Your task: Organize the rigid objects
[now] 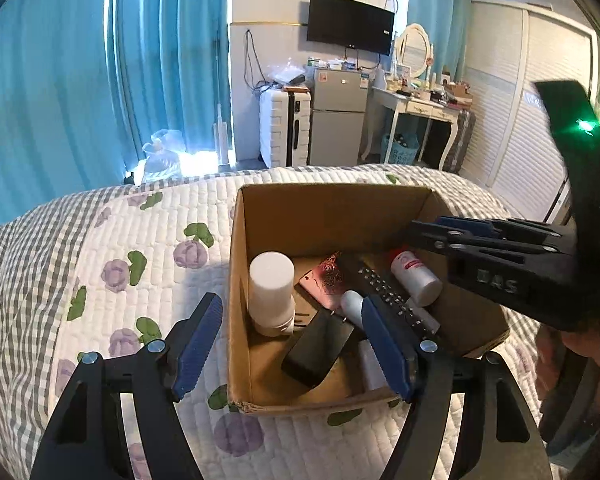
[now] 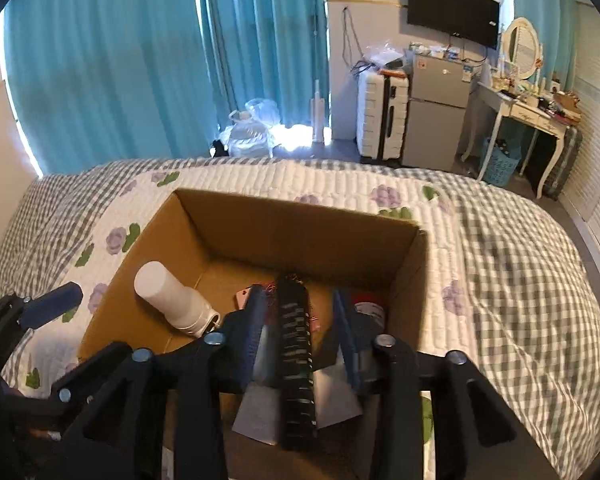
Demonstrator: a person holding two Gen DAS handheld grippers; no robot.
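Observation:
An open cardboard box (image 1: 240, 264) (image 2: 416, 264) sits on the quilted bed. Inside lie a white cylinder bottle (image 1: 271, 288) (image 2: 168, 292), a pink card (image 1: 324, 280), a black remote (image 1: 384, 288) (image 2: 296, 344), a red-capped white bottle (image 1: 416, 276) (image 2: 368, 304), a black charger block (image 1: 320, 348) and a small white bottle (image 1: 354, 306). My left gripper (image 1: 292, 344) is open at the box's near-left corner, one finger outside, one inside. My right gripper (image 2: 302, 336) is open, its jaws apart either side of the remote over the box; it also shows from the side in the left wrist view (image 1: 420, 236).
The bed quilt (image 1: 140, 248) (image 2: 520, 280) spreads around the box. Beyond the bed stand a white suitcase (image 1: 284, 128), a small fridge (image 1: 338, 120), a dressing table (image 1: 416, 108), teal curtains (image 2: 120, 60) and white wardrobe doors (image 1: 540, 120).

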